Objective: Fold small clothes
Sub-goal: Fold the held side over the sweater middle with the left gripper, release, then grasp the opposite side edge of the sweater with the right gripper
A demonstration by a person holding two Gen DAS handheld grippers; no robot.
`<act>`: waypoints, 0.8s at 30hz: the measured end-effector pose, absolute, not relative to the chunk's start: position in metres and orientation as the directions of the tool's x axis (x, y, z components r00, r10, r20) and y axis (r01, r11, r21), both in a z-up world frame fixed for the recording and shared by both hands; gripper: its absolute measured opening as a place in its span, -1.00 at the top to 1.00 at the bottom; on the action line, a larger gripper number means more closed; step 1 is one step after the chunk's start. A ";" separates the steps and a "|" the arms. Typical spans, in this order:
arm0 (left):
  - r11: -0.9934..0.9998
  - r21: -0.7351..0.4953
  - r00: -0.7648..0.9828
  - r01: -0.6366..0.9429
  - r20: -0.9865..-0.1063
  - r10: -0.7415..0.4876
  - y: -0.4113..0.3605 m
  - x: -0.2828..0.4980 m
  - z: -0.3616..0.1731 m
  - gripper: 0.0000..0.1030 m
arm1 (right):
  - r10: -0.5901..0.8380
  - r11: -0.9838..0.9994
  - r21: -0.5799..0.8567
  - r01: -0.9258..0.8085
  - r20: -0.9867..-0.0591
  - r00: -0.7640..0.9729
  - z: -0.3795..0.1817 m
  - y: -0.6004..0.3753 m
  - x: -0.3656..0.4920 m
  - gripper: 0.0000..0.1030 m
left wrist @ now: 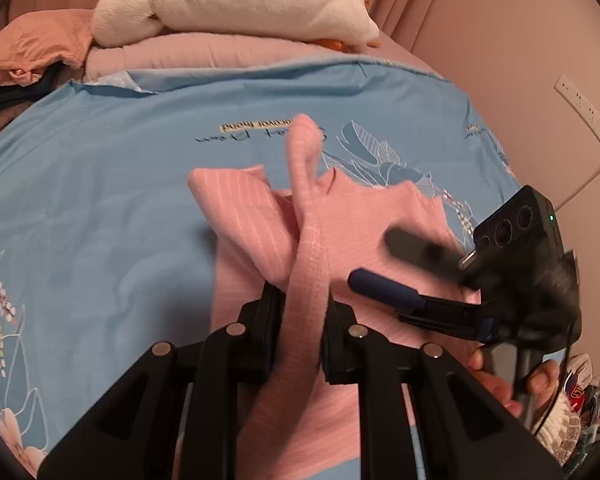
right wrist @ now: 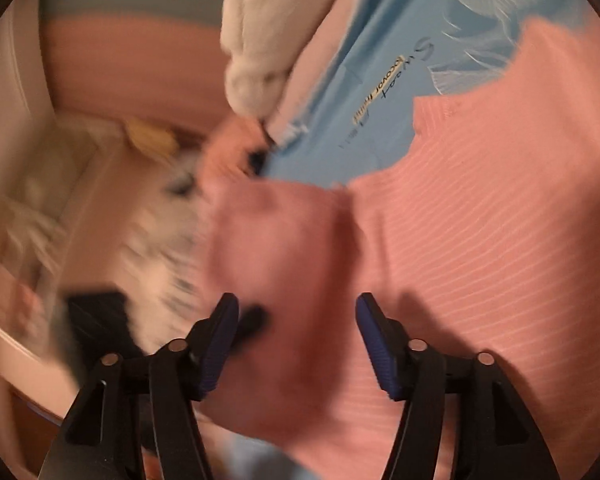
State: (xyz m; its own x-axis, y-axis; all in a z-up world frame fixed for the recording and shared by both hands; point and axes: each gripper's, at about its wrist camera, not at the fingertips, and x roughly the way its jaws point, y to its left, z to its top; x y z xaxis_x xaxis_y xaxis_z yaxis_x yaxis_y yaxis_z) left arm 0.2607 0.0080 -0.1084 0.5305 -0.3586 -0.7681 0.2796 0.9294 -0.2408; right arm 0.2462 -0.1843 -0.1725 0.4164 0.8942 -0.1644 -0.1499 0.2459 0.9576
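While the left claw (left wrist: pixel 300 312) clamps a raised sleeve of the pink top (left wrist: pixel 380 216), the right claw (right wrist: pixel 298 344) hangs apart at frame bottom.

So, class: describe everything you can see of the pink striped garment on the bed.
The pink garment is soft ribbed-looking fabric with thin pale stripes. It lies mostly spread on the blue bedsheet, one part folded over. A long, narrow strip of it rises into the left gripper, clamped between the jaws. The right gripper hovers open above it.
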 end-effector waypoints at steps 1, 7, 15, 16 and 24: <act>0.932 -0.231 0.528 0.279 -0.774 -0.350 0.004 0.262 -0.112 0.68 | 0.899 0.194 0.971 -0.141 -0.119 0.421 -0.176 -0.187 0.246 -0.34; 0.922 -0.244 0.470 0.300 -0.804 -0.365 -0.014 0.266 -0.127 0.43 | 0.909 0.195 0.971 -0.137 -0.127 0.396 -0.170 -0.174 0.252 -0.51; 0.876 -0.343 0.413 0.340 -0.782 -0.467 -0.014 0.254 -0.126 -0.25 | 0.908 0.262 0.958 -0.114 -0.205 0.365 -0.168 -0.176 0.258 -0.51; 0.874 -0.348 0.411 0.340 -0.780 -0.471 -0.013 0.252 -0.125 -0.25 | 0.907 0.272 0.956 -0.109 -0.217 0.361 -0.169 -0.176 0.257 -0.51; 0.857 -0.411 0.434 0.310 -0.741 -0.512 0.025 0.215 -0.109 -0.25 | 0.887 0.330 0.940 -0.087 -0.277 0.370 -0.165 -0.182 0.252 -0.51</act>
